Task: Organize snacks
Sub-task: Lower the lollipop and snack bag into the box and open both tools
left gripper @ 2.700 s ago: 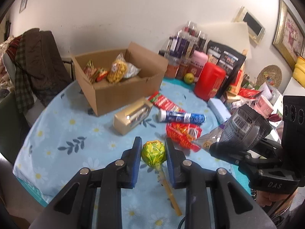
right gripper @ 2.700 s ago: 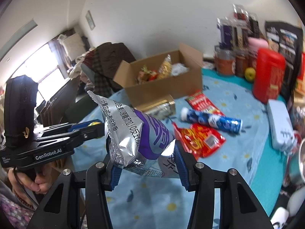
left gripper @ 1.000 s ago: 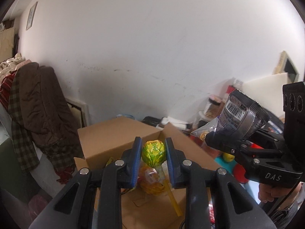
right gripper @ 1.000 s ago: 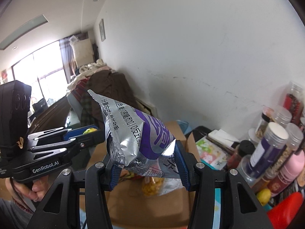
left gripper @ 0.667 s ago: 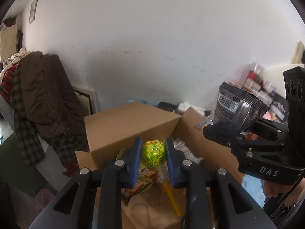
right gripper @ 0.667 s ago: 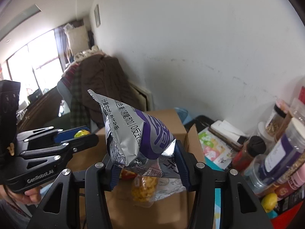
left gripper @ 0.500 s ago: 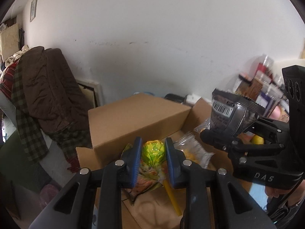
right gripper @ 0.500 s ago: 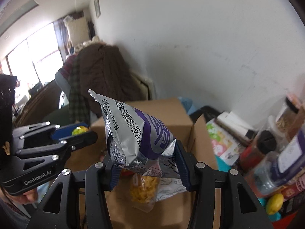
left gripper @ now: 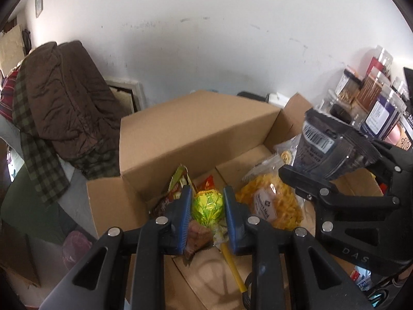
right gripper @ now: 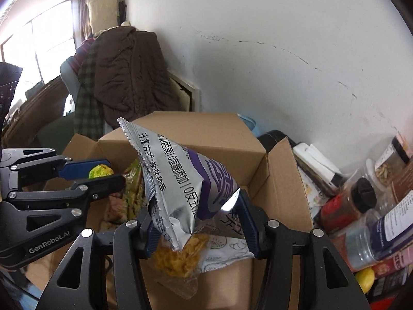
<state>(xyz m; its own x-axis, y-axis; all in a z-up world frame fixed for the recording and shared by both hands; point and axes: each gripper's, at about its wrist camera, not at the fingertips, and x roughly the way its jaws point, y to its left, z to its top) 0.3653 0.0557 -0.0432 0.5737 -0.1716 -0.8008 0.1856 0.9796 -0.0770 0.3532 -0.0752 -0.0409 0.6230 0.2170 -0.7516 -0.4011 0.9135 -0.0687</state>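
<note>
- Over the open cardboard box [left gripper: 196,134] we hold two snacks, one in each claw.
- Our left claw [left gripper: 207,206] is clenched on the green-yellow foil lollipop [left gripper: 207,204], pads on the round head, yellow stick trailing below; it hangs just above the packets in the box.
- We judge the lollipop light and hard but slippery in its foil; the head is the place to hold it, not the thin stick.
- Our right claw [right gripper: 196,219] has the silver-purple pouch [right gripper: 180,180] between its pads at the lower end, and its jaws are opening; the pads look to be touching the pouch yet.
- We judge the pouch light, puffy and crinkly, so it gives under pressure; hold it gently to spare the contents.
- A clear bag of yellow snacks [left gripper: 271,204] lies below it.
</note>
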